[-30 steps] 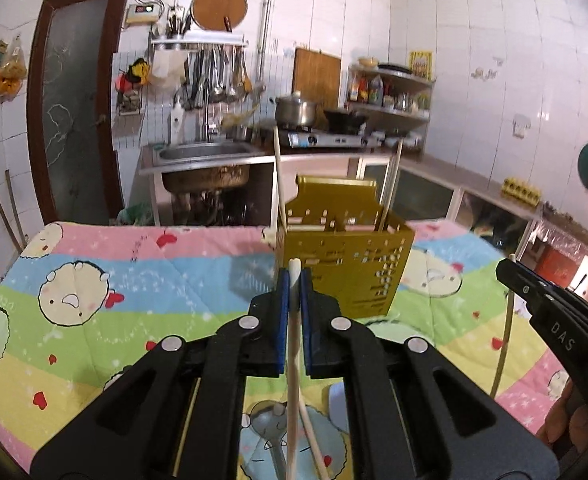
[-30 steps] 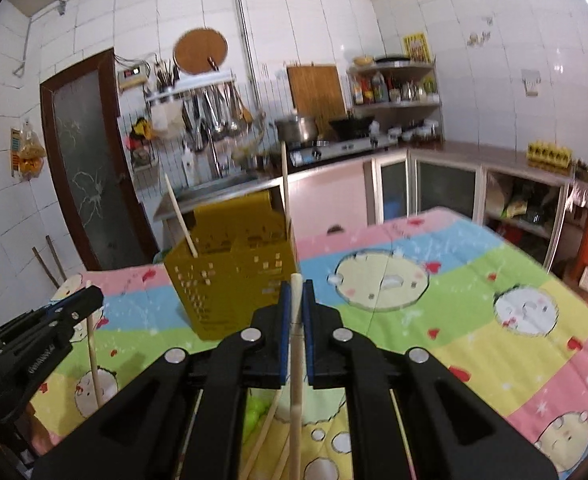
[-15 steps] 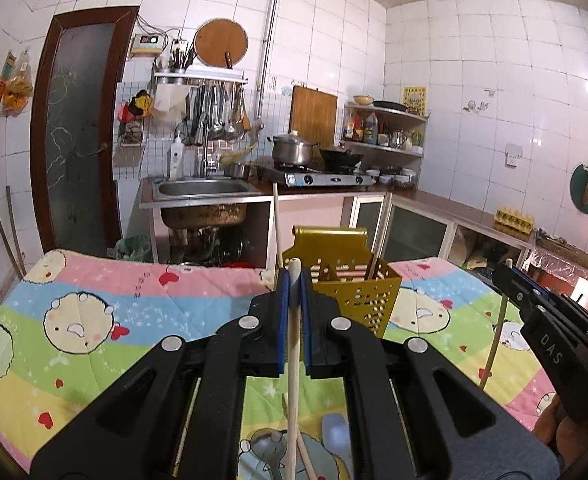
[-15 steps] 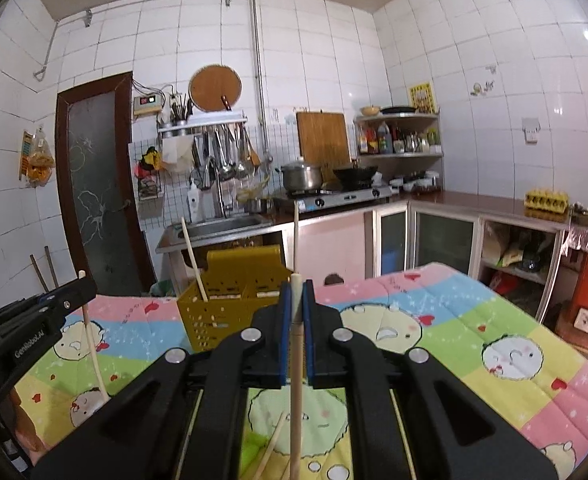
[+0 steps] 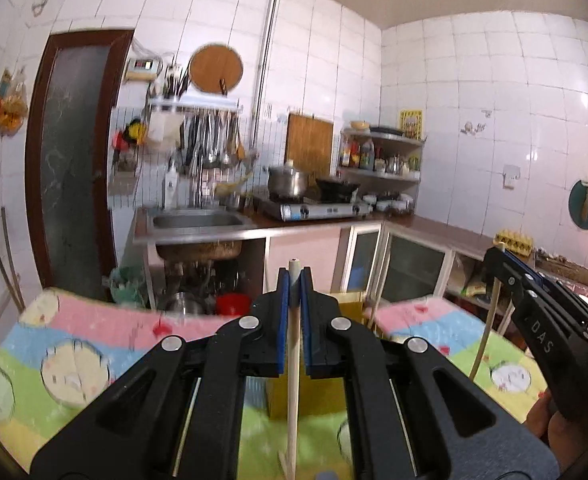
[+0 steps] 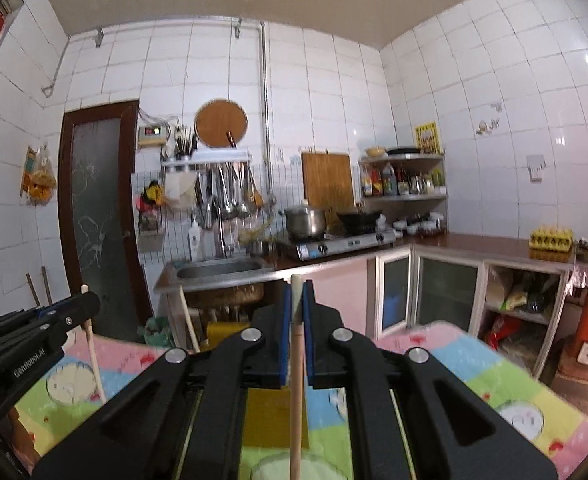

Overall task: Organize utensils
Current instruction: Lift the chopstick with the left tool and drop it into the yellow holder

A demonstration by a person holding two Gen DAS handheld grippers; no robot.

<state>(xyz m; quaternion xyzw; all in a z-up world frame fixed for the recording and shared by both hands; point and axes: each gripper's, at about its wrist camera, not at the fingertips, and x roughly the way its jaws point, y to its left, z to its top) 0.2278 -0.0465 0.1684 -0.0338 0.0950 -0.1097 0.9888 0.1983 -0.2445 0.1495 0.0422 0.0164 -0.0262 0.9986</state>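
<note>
My left gripper is shut on a pale wooden chopstick that stands upright between its blue pads. My right gripper is shut the same way on a second chopstick. The yellow perforated utensil holder stands on the table below and ahead, mostly hidden behind the fingers; in the right wrist view the holder shows a chopstick leaning in it. Each view catches the other tool off to the side: the right gripper and the left gripper, each with its stick hanging down.
The table wears a pastel cartoon cloth. Beyond its far edge are a steel sink, a gas stove with pots, glass-door cabinets and a dark door. A hand holds the right tool.
Both grippers have risen and tipped upward, each still holding its chopstick. The yellow holder has dropped low in both views and now hides behind the fingers.
</note>
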